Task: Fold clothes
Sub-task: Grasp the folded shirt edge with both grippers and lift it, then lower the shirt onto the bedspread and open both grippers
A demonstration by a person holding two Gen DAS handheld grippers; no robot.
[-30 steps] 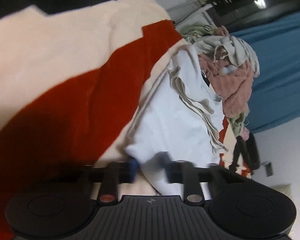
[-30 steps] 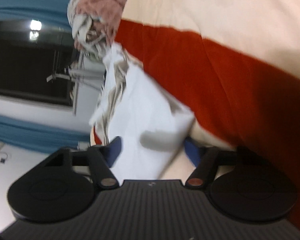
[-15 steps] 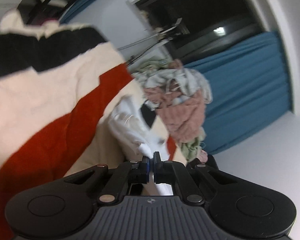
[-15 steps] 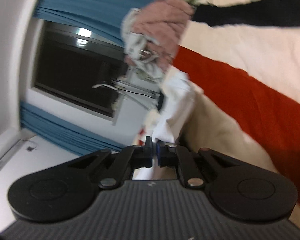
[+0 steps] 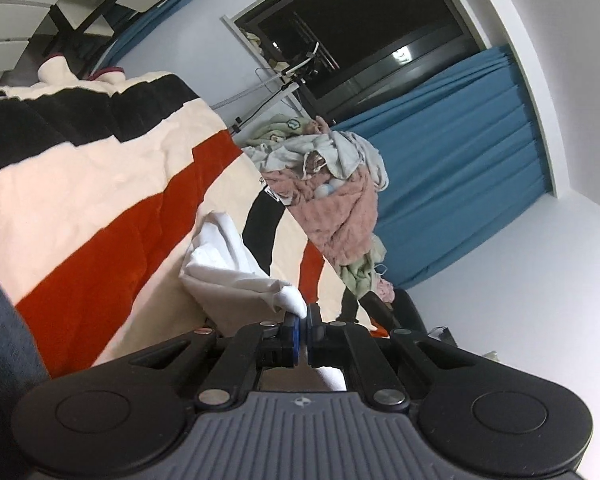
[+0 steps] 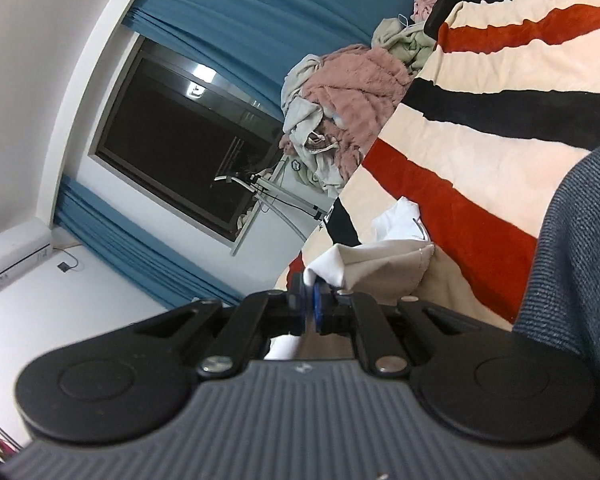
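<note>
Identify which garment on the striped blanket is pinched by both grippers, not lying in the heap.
The white garment: left gripper and right gripper are each shut on it, apart from the pile of clothes.

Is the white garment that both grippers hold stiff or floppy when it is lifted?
Probably floppy: the white garment sags in loose folds from the left gripper. Likely light too, since the right gripper holds it by one thin corner.

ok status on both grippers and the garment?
Left gripper shut on white garment. Right gripper shut on same garment. Garment lifted off striped blanket. Clothes pile behind, apart; nothing in the way.
</note>
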